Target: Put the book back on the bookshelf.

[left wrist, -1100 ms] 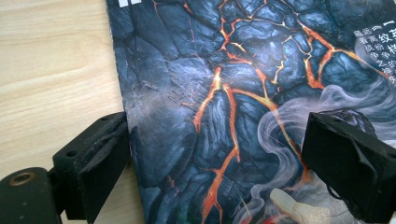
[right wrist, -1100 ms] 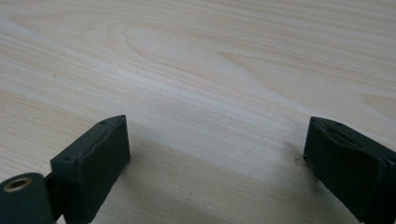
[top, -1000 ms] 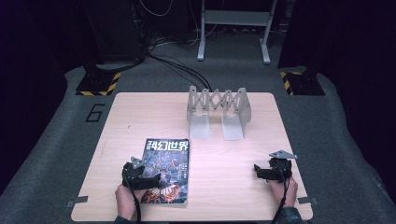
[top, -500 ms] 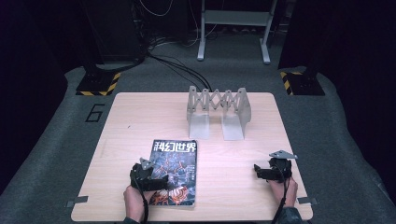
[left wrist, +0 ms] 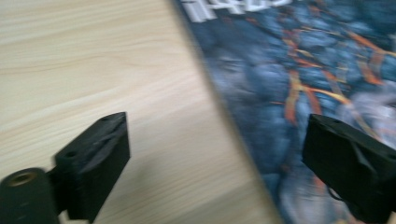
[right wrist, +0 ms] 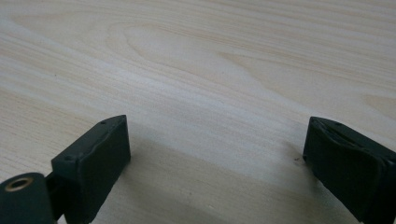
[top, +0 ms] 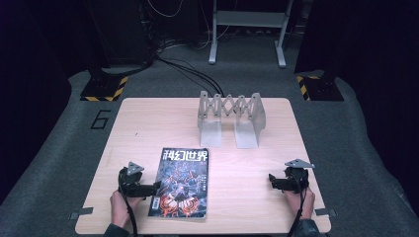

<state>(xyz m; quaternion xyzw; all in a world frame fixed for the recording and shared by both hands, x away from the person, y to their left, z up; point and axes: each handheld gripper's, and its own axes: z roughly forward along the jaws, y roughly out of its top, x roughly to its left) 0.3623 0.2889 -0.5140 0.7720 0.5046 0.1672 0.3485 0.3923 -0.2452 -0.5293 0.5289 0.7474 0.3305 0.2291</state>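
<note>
A magazine (top: 183,182) with a dark blue and orange cover lies flat near the table's front edge. My left gripper (top: 154,187) sits low at its left edge, pointing right. In the left gripper view the magazine's (left wrist: 303,70) edge runs between the wide-apart jaws of the left gripper (left wrist: 215,163). One jaw is over bare wood, the other over the cover. The jaws have just been closing slightly, and nothing is pinched. My right gripper (top: 272,180) rests open at the front right, pointing left; the right gripper (right wrist: 215,163) has only wood between its jaws.
A grey metal accordion rack (top: 230,116) stands at the back middle of the wooden table (top: 148,123). Cables and black stands with striped bases lie on the floor behind the table.
The magazine has shifted a little to the right. My left gripper first pushed right against it, then drew back left to its edge. The right gripper has stayed put.
</note>
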